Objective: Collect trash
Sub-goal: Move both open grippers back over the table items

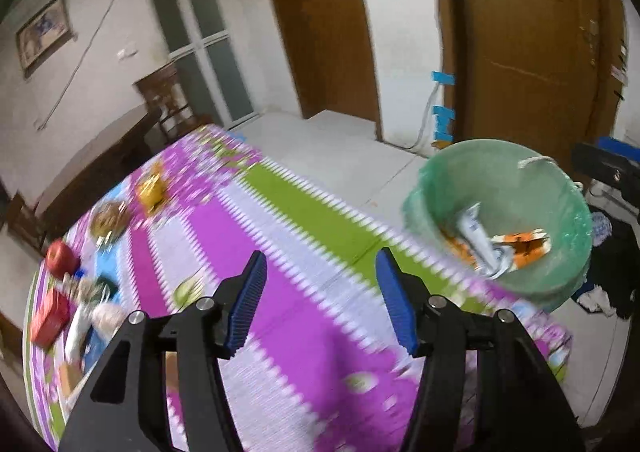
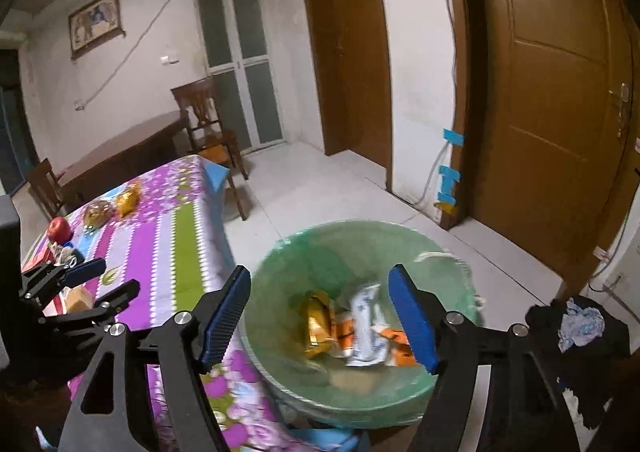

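Left gripper (image 1: 320, 284): my jaws stand apart, nothing between them; tilted downward
Right gripper (image 2: 320, 312): my jaws stand wide, empty; angled downward

Left wrist view: looking down across the table (image 1: 304, 252), bin (image 1: 508, 187) at right. Right wrist view: close above the same bin (image 2: 304, 264), table (image 2: 176, 244) at left.

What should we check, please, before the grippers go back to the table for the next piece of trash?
1. Left gripper empty, jaws apart: ok.
2. Right gripper empty over the bin, jaws apart: ok.
3. Green-lined bin has room; a gold wrapper and a white wrapper lie at its bottom: ok.
4. Gold packets on the tablecloth unobstructed: ok.
5. Which far-corner items, such as the red apple, count as trash: cannot tell.
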A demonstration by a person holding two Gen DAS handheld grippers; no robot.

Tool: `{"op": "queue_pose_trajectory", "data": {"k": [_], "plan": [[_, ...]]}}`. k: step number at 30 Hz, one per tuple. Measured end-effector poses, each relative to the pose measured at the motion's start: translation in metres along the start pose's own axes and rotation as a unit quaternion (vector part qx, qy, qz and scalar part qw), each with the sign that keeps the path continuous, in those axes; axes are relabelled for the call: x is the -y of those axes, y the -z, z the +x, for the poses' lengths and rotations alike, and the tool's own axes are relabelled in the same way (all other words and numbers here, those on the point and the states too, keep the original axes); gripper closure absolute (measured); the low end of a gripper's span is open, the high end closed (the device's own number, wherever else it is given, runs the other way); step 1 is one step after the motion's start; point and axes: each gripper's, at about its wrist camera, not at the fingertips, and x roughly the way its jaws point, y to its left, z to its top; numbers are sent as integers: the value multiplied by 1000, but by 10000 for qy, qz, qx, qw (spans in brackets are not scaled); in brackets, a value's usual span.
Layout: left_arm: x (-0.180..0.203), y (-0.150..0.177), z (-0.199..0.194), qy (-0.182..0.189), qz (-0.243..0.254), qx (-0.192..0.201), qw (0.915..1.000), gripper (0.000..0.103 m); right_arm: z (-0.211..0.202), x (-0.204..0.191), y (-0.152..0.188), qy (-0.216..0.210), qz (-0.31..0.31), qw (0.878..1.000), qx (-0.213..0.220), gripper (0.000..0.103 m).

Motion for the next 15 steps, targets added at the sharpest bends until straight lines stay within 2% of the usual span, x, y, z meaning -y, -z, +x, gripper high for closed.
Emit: {"op": "queue_pose_trajectory", "data": {"k": [8,15], "plan": [[-74,49,-14,-234,-573,-297,9976,45,5,-67,26,-432,-631,9971,38,19],[-153,102,-37,172,-1006,-535,9933,40,9,-104,47,-888,-750,9930,-188,14]]}}
